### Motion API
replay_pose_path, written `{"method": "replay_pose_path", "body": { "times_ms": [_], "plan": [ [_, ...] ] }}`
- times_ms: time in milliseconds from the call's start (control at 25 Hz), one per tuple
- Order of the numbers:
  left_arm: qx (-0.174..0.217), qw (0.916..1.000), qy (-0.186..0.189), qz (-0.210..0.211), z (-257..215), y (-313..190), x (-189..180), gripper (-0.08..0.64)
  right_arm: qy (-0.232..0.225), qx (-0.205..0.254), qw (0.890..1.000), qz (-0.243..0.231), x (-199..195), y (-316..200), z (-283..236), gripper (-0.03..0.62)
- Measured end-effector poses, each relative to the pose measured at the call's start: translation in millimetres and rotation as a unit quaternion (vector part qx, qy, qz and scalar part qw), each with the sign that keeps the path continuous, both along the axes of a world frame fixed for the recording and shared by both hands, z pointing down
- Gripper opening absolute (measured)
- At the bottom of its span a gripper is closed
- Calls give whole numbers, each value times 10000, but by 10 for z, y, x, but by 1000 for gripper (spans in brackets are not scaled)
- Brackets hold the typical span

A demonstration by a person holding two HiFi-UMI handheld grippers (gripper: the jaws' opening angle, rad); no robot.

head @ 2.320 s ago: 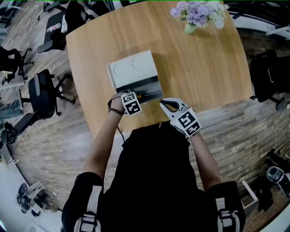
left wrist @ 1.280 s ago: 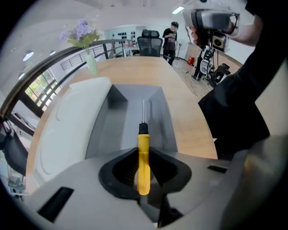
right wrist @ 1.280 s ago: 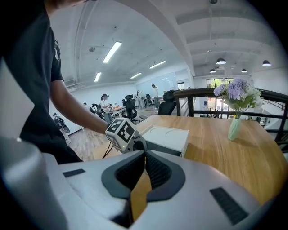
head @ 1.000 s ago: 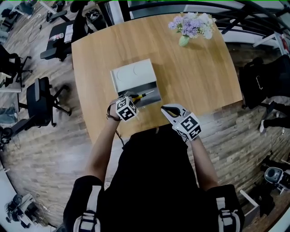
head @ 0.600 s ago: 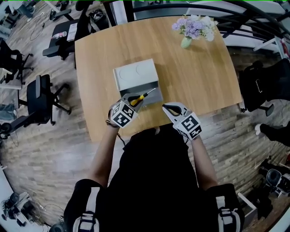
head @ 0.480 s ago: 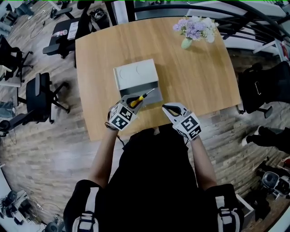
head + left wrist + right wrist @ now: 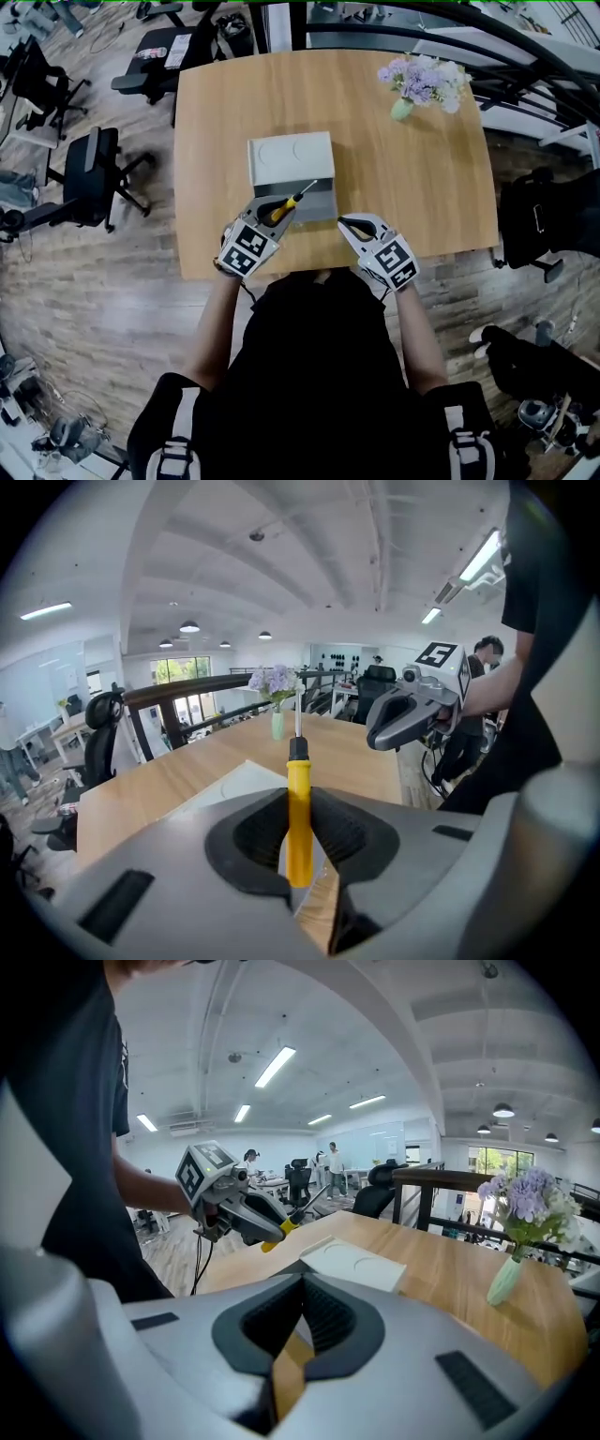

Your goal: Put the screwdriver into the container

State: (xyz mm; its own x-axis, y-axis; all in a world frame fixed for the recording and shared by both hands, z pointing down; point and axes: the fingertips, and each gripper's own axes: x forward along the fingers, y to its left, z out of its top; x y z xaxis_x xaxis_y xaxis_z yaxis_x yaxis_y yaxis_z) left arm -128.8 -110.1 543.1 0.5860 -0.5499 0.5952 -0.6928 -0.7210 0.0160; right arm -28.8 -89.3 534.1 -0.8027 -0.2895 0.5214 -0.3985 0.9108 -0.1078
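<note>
From my end, the left gripper (image 7: 268, 215) is clamped on the screwdriver (image 7: 289, 201), its pads squeezing the yellow handle (image 7: 298, 817) from both sides, and the black collar and metal shaft stick out ahead of the jaws. In the head view the shaft slants over the open, darker end of the grey container (image 7: 286, 161), which sits on the wooden counter (image 7: 412, 178) with its pale lid covering the far part. The right gripper view shows the screwdriver held up in the air, clear of the counter. The right gripper (image 7: 345, 223) hovers just beside the container's near right corner, jaws drawn together with nothing in them. A vase of flowers (image 7: 420, 84) stands at the far right corner.
</note>
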Motion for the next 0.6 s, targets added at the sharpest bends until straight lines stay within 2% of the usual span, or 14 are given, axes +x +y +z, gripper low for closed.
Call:
{"method": "replay_pose_path", "body": {
  "times_ms": [240, 400, 600],
  "plan": [
    [118, 9993, 106, -326, -190, 48, 74, 84, -71, 75, 9991, -412, 40, -127, -79, 25],
    [186, 9980, 366, -479, -319, 124, 185, 84, -87, 95, 9976, -683, 107, -154, -83, 25],
    [170, 9966, 308, -744, -361, 232, 261, 84, -108, 112, 9952, -961, 196, -140, -94, 25]
  ]
}}
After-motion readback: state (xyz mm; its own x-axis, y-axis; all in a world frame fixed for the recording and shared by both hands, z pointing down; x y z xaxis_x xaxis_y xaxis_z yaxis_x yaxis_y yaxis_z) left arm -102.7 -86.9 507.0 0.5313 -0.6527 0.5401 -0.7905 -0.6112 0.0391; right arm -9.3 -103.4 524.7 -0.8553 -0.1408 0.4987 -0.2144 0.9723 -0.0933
